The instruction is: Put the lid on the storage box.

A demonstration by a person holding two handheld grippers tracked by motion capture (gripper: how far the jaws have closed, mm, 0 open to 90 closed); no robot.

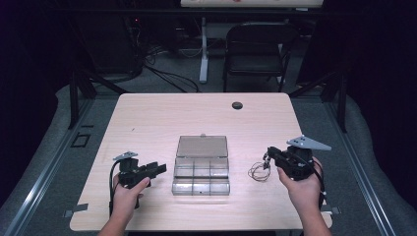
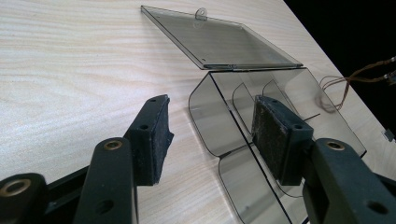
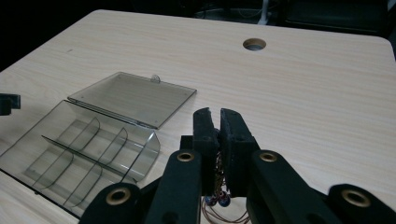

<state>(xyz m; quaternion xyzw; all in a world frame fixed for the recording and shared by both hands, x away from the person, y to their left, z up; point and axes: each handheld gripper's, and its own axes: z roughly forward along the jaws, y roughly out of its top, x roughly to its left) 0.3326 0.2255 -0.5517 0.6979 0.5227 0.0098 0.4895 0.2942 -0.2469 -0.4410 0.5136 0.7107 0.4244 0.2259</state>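
High view: open box (image 1: 201, 167) at table (image 1: 147, 113) centre; right gripper (image 1: 268, 156) holds a thin cord (image 1: 258, 171) just right of the box, the cord hanging to the table; left gripper (image 1: 158, 168) rests left of it. Left gripper view: jaws spread wide, empty, aimed at the box (image 2: 261, 107) wall. Right gripper view: jaws pinched on the cord (image 3: 217, 198); the compartments (image 3: 79, 154) lie to its left, so this hand is nearer for dropping it in.

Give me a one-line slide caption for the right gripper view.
Right tongs shut on a thin wire cord, beside an open clear plastic box on the wooden table.
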